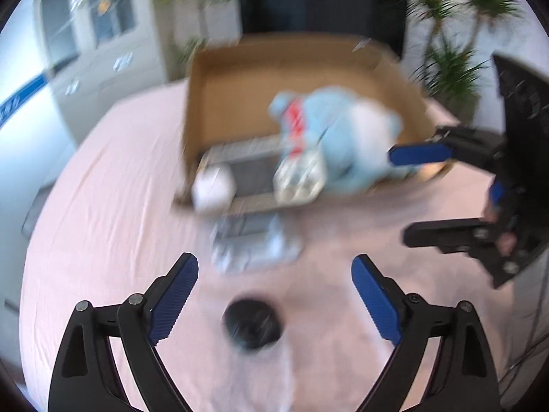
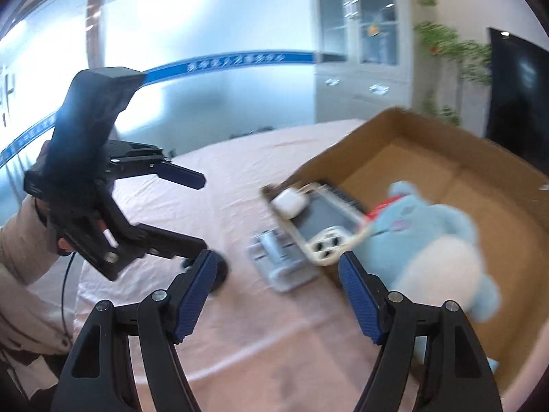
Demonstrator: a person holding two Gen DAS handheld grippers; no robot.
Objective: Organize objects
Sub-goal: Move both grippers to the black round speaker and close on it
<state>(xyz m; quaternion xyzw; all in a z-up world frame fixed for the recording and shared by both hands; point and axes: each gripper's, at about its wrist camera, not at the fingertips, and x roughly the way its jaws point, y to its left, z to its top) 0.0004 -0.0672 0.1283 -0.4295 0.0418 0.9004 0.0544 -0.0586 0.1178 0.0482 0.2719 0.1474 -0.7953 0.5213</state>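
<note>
Cardboard walls of an open box (image 1: 197,103) stand on my pink-covered table (image 1: 103,206). Inside it lies a light blue plush toy (image 1: 343,130) with a white belly, and beside that a flat pale device with a grey screen (image 2: 322,219), a small white case (image 2: 290,202) resting on its end near the box's low front edge. Just outside that edge, on the cloth, sits a grey and silver block-like item (image 1: 254,243), too blurred for me to name. Nearer to me is a small round black object (image 1: 252,322), lying between my left gripper (image 1: 274,274) pads without touching them; those jaws stand wide apart and grip nothing. My right gripper (image 2: 278,274) is likewise spread wide with nothing between its jaws, hanging over the cloth at the box's front, one blue pad near the plush toy.
</note>
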